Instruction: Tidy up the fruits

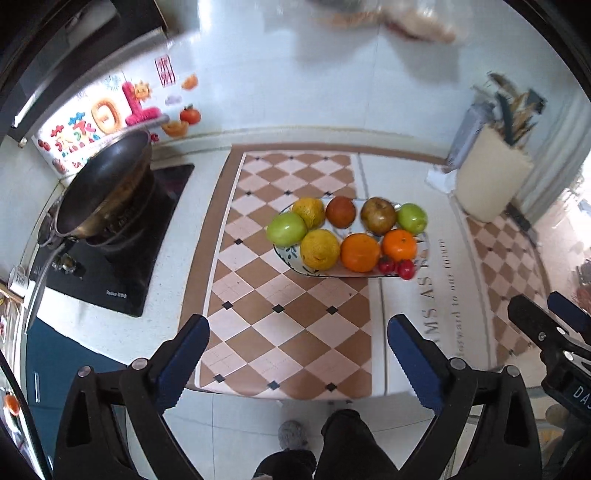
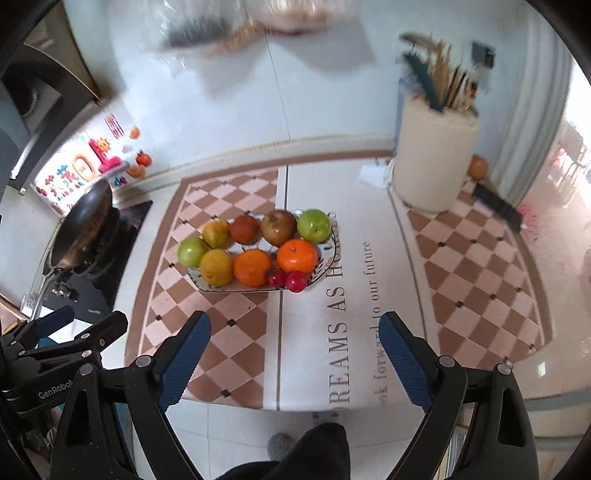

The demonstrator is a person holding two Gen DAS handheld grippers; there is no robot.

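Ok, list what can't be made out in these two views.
- Items hung on the wall: motion-blurred at the top edge in both views.
- Plate: pattern mostly covered by fruit.
- Utensils in the holder: blurred, types unclear.
- Orange ball: partly behind the holder, right wrist view only.
- Right gripper: cut off by the left wrist view's edge.

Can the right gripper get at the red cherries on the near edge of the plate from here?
Probably yes. The right gripper is open and empty, and the cherries sit on the plate's near rim with only bare mat between them, nothing stacked over them.
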